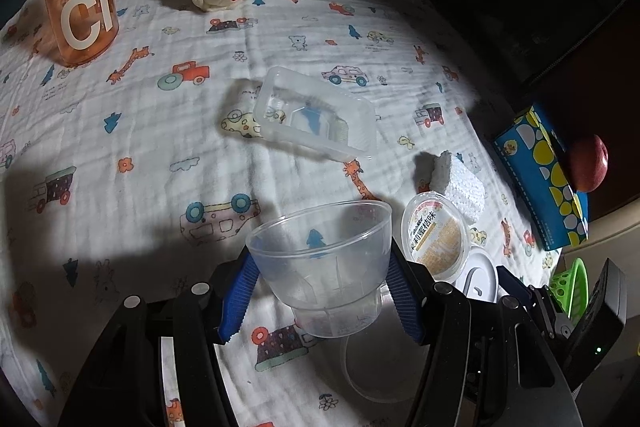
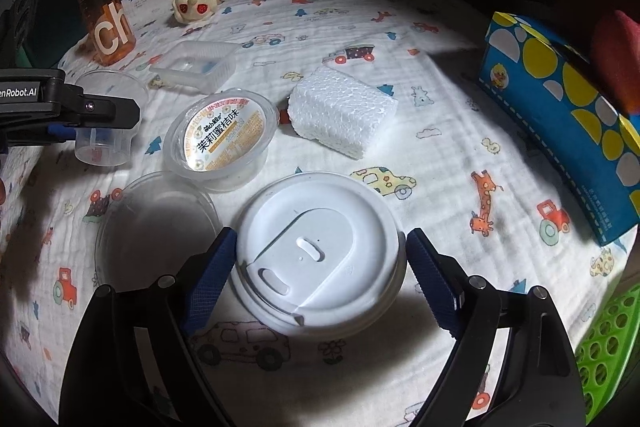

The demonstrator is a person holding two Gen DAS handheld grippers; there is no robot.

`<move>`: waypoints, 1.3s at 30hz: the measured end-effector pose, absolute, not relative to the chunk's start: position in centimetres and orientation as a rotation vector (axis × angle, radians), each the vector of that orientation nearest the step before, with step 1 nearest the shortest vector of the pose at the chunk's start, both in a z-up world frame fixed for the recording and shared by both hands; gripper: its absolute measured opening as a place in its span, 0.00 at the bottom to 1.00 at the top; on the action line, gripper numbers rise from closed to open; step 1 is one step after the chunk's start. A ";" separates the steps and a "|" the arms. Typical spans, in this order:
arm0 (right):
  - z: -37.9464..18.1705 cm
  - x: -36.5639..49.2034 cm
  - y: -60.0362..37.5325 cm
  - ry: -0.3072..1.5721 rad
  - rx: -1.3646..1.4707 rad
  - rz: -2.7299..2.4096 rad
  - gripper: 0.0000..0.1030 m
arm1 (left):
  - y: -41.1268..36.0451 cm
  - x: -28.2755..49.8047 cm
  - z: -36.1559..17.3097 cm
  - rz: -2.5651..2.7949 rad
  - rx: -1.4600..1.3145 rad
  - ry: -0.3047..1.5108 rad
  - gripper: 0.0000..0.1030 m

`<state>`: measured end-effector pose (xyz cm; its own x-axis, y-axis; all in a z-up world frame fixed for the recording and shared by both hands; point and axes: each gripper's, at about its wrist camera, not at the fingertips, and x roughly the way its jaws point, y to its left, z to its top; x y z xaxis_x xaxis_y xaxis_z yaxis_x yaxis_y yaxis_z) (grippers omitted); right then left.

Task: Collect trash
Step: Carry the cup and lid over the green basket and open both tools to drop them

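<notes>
My left gripper (image 1: 320, 293) is shut on a clear plastic cup (image 1: 324, 255), its blue pads pressing both sides just above the printed cloth. The right wrist view shows the same cup (image 2: 102, 143) at the far left. My right gripper (image 2: 320, 277) stands open around a white cup lid (image 2: 316, 255) that lies flat on the cloth, with a thin gap at each pad. A sealed jelly cup (image 2: 224, 139) with an orange label, a white foam block (image 2: 340, 111), a clear plastic tray (image 2: 196, 67) and a flat clear lid (image 2: 156, 227) lie nearby.
An orange drink bottle (image 2: 104, 15) and a plush toy (image 2: 194, 3) stand at the far side. A blue tissue box (image 2: 560, 115) with a red apple (image 1: 588, 163) behind it lines the right edge. A green perforated basket (image 2: 608, 347) sits at the lower right.
</notes>
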<state>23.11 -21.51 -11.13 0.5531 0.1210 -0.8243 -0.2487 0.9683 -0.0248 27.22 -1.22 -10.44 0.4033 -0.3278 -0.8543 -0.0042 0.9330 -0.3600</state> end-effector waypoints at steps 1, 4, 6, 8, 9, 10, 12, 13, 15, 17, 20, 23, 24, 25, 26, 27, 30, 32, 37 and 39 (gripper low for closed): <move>-11.0 22.9 -21.5 0.952 -0.134 0.226 0.77 | -1.2 27.1 -10.3 -0.211 -0.331 1.141 0.57; -10.7 22.4 -21.8 0.958 -0.114 0.227 0.77 | -1.5 26.9 -9.8 -0.220 -0.325 1.131 0.57; -10.6 22.0 -22.2 0.951 -0.098 0.222 0.76 | -1.7 26.6 -9.3 -0.228 -0.327 1.126 0.57; -10.2 21.6 -22.7 0.944 -0.079 0.221 0.76 | -2.0 26.3 -8.8 -0.239 -0.326 1.118 0.57; -9.9 21.4 -23.0 0.942 -0.066 0.223 0.76 | -2.2 26.2 -8.6 -0.244 -0.321 1.114 0.57; -9.6 21.1 -23.2 0.936 -0.054 0.225 0.76 | -2.4 26.0 -8.3 -0.249 -0.317 1.110 0.57; -8.7 20.5 -23.7 0.920 -0.040 0.223 0.76 | -2.9 25.5 -7.6 -0.264 -0.312 1.099 0.57; -8.2 20.1 -24.0 0.911 -0.033 0.221 0.76 | -3.1 25.3 -7.3 -0.269 -0.309 1.093 0.57; -7.3 19.5 -24.5 0.899 -0.023 0.214 0.77 | -3.8 24.8 -6.7 -0.286 -0.301 1.085 0.57; -6.5 18.7 -25.1 0.886 -0.017 0.203 0.77 | -4.8 24.3 -6.1 -0.306 -0.289 1.078 0.57; -5.5 17.5 -26.3 0.870 -0.008 0.183 0.77 | -6.4 23.6 -5.3 -0.338 -0.266 1.066 0.57; -4.6 16.2 -27.8 0.855 -0.001 0.156 0.77 | -8.1 22.9 -4.6 -0.369 -0.247 1.061 0.57; -4.4 15.9 -28.3 0.851 0.002 0.147 0.77 | -8.7 22.6 -4.3 -0.380 -0.240 1.059 0.57; -4.2 15.5 -28.8 0.848 0.006 0.136 0.77 | -9.3 22.4 -4.1 -0.391 -0.233 1.057 0.57; -3.9 15.1 -29.4 0.843 0.014 0.127 0.77 | -10.0 22.1 -3.9 -0.402 -0.225 1.056 0.57; -3.5 14.7 -30.2 0.839 0.024 0.117 0.77 | -10.7 21.8 -3.6 -0.414 -0.220 1.055 0.57; -2.8 13.4 -32.2 0.826 0.043 0.082 0.77 | -12.7 21.0 -2.9 -0.447 -0.199 1.048 0.57; -2.3 12.6 -33.4 0.818 0.052 0.059 0.77 | -14.0 20.4 -2.6 -0.470 -0.188 1.044 0.57; -1.6 10.5 -36.9 0.800 0.070 -0.009 0.77 | -17.5 19.1 -1.8 -0.526 -0.155 1.040 0.57; -1.4 9.7 -38.3 0.795 0.082 -0.034 0.77 | -19.0 18.6 -1.5 -0.550 -0.137 1.037 0.57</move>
